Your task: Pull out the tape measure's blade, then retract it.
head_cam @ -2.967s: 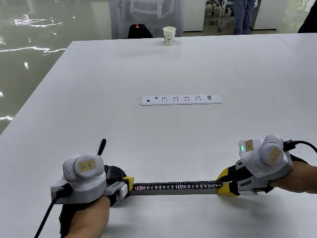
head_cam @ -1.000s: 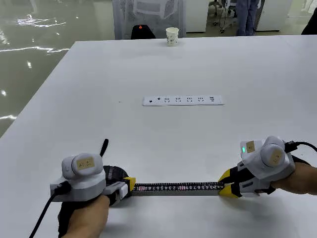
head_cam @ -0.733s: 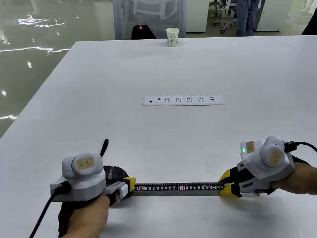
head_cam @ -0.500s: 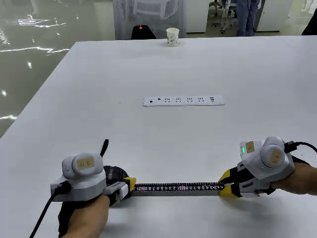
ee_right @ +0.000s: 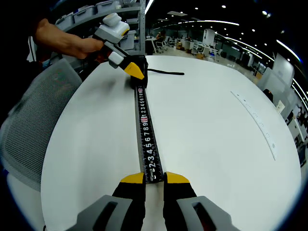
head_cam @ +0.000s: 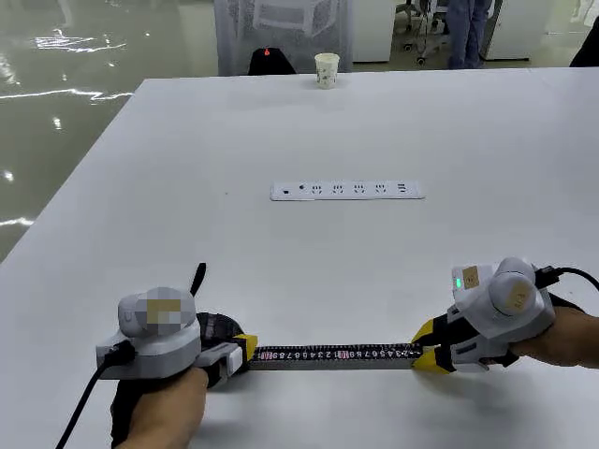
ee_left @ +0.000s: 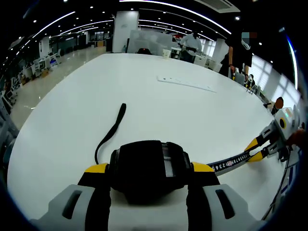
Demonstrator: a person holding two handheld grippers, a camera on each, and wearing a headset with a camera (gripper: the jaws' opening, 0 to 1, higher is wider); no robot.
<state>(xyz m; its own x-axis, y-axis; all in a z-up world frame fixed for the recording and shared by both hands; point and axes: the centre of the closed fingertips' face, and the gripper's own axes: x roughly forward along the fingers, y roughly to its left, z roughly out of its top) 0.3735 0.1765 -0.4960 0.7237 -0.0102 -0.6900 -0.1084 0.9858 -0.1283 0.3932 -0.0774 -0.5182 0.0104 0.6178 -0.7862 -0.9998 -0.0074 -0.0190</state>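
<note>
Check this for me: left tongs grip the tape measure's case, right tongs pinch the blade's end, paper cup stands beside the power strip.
Wrong on one point: in the head view the paper cup stands at the table's far edge, well apart from the power strip. The rest holds.

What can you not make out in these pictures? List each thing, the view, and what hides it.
- Hook at the end of the black numbered steel blade: right gripper view, covered by the right yellow-tipped tongs.
- Black plastic tape measure case: head view, mostly behind the left tongs.
- Print on the white paper cup: head view, too small.
</note>
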